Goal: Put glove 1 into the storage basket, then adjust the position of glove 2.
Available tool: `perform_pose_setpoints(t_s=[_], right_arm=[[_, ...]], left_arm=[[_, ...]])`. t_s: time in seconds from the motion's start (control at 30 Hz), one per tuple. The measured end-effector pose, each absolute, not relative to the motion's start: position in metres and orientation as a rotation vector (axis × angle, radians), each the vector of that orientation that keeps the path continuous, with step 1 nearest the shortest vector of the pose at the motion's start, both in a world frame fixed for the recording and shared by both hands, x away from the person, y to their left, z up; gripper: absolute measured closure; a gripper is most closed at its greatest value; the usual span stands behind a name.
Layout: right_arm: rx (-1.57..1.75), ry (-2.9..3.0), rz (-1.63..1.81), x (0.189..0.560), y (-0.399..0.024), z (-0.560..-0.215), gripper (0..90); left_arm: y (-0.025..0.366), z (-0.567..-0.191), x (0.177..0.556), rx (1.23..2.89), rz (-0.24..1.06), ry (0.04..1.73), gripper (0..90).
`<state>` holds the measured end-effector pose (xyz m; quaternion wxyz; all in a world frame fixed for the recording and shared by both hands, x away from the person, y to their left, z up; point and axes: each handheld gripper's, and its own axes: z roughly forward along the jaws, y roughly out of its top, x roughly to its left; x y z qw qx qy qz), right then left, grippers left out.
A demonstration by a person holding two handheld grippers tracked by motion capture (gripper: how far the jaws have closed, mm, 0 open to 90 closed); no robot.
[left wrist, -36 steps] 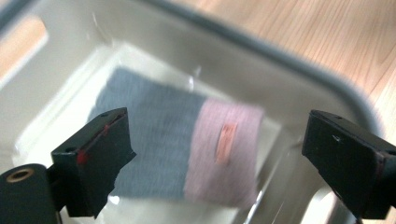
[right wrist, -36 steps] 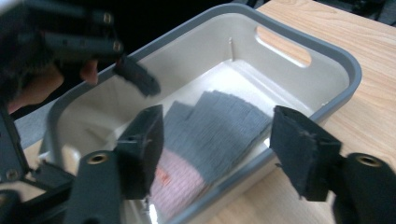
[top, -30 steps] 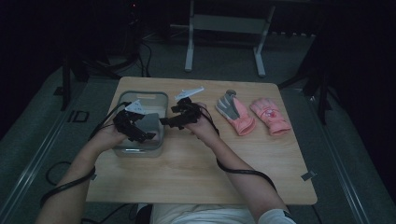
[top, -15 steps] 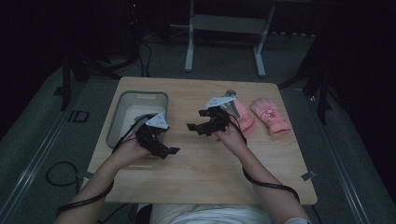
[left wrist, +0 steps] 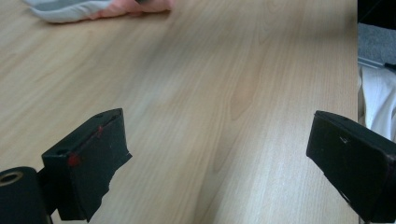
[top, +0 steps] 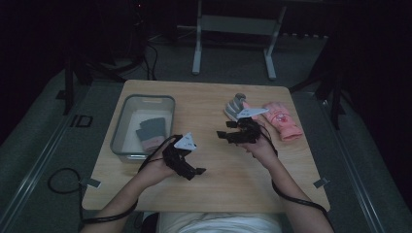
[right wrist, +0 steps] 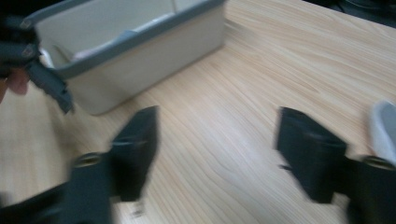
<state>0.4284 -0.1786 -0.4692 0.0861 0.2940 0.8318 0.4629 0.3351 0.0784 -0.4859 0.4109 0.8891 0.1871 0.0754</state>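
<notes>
Left gripper (top: pixel 192 167) hung over bare table (top: pixel 233 179), jaws wide apart, nothing between them; since the earlier frames it had drawn back from the grey bin (top: pixel 127 126) toward the person. Right gripper (top: pixel 228 136) had shifted toward the gloves, jaws just closing, still apart and empty. One grey-and-pink glove (top: pixel 151 132) lay in the bin. A grey-palmed glove (top: pixel 236 108) lay just behind the right gripper, a pink glove (top: pixel 282 120) beside it
</notes>
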Motion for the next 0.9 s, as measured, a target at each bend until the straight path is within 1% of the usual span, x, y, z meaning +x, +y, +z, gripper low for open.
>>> perform_pose_setpoints(t_s=[0.03, 0.1, 0.13, 0.17, 0.2, 0.23, 0.3, 0.6, 0.77, 0.8, 0.9], right_arm=[[0.899, 2.472, 1.366, 0.430, -0.185, -0.469, 47.5], [0.950, 2.451, 1.345, 0.432, -0.196, -0.468, 54.5], [0.974, 2.436, 1.327, 0.433, -0.201, -0.467, 63.8], [0.982, 2.431, 1.308, 0.434, -0.205, -0.466, 66.3], [0.982, 2.431, 1.308, 0.434, -0.205, -0.466, 66.3], [0.985, 2.414, 1.294, 0.435, -0.210, -0.465, 66.2], [0.964, 2.389, 1.242, 0.441, -0.227, -0.465, 63.5], [1.006, 2.297, 1.143, 0.467, -0.260, -0.466, 62.9], [1.011, 2.283, 1.087, 0.489, -0.263, -0.471, 60.4], [1.011, 2.283, 1.087, 0.489, -0.263, -0.471, 60.4], [0.997, 2.317, 1.036, 0.510, -0.253, -0.479, 59.4]], left_arm=[[0.076, -0.489, 0.334, 2.234, 0.192, 0.472, 4.9], [0.071, -0.499, 0.330, 2.242, 0.186, 0.470, 5.1], [0.070, -0.502, 0.328, 2.251, 0.193, 0.470, 5.1], [0.068, -0.507, 0.326, 2.262, 0.205, 0.469, 5.1], [0.068, -0.507, 0.326, 2.262, 0.205, 0.469, 5.1], [0.064, -0.516, 0.321, 2.275, 0.224, 0.463, 5.1], [0.061, -0.521, 0.317, 2.273, 0.231, 0.462, 5.1], [0.059, -0.538, 0.303, 2.253, 0.230, 0.487, 5.1], [0.058, -0.544, 0.297, 2.241, 0.251, 0.490, 5.1], [0.058, -0.544, 0.297, 2.241, 0.251, 0.490, 5.1], [0.060, -0.546, 0.293, 2.221, 0.250, 0.513, 5.1]])
